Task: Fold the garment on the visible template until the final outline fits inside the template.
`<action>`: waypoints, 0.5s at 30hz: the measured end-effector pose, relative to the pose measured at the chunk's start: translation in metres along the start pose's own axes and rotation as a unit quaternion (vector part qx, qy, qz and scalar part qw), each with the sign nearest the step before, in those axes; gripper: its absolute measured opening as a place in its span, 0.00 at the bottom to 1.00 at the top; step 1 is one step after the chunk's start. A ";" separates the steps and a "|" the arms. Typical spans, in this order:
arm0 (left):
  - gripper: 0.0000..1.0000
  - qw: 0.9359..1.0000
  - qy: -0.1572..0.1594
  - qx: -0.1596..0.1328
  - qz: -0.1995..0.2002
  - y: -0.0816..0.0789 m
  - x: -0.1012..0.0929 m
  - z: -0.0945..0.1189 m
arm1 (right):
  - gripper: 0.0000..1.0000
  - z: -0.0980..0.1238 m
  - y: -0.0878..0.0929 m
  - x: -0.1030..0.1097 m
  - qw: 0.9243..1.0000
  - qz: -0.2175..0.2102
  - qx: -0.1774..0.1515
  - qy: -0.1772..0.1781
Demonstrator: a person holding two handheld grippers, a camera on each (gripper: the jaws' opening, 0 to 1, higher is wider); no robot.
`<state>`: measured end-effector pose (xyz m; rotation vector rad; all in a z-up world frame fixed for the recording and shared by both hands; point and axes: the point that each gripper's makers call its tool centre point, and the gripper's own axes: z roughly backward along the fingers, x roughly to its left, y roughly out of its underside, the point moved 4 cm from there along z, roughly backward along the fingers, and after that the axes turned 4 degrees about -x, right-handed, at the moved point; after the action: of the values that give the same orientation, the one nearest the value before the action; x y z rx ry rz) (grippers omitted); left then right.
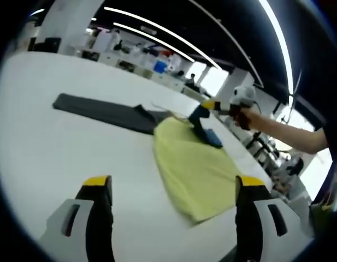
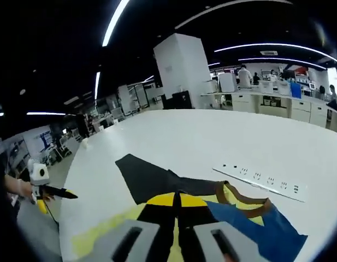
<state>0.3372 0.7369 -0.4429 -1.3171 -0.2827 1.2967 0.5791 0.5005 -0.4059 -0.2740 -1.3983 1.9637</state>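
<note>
We see the yellow garment [image 1: 195,169] lying flat on the white surface [image 1: 59,147], folded into a long slanting panel, with the dark grey template [image 1: 108,113] stretching away from its far end, the two overlapping there. In the left gripper view the left tongs [image 1: 173,188] hover above the surface near the garment's near edge, their yellow-tipped jaws spread wide with nothing between them. Across the garment, the right tongs [image 1: 204,131] press down at its far end, held by a person's hand [image 1: 242,115] and bare forearm; the blue patch [image 1: 213,137] sits just at their tips. In the right gripper view the right tongs [image 2: 176,206] are drawn together, their yellow tips meeting over the fabric where yellow, blue patch [image 2: 261,226] and a brown neck band [image 2: 250,201] come together; we cannot tell whether cloth is pinched between them. The template [image 2: 152,177] spreads beyond them, and a white power strip [image 2: 259,182] lies on the surface well apart. At the left edge the left tongs [image 2: 53,192] hang off the surface's side.
</note>
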 end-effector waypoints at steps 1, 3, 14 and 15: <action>0.90 1.000 -0.002 0.000 0.000 0.000 0.001 0.000 | 0.00 -0.003 0.004 0.000 1.000 0.001 0.007 -0.001; 0.89 1.000 -0.003 0.001 0.002 0.001 0.002 0.000 | 0.00 -0.011 0.014 -0.001 1.000 0.009 0.026 -0.003; 0.89 1.000 -0.009 -0.004 0.014 0.001 0.005 -0.003 | 0.00 -0.046 0.044 0.009 0.993 0.060 0.098 -0.032; 0.89 1.000 -0.008 -0.005 0.015 0.001 0.005 -0.004 | 0.00 -0.049 0.047 0.011 0.991 0.073 0.108 -0.037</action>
<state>0.3415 0.7385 -0.4477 -1.3236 -0.2816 1.3342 0.5784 0.5363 -0.4648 -0.2089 -1.2263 2.2473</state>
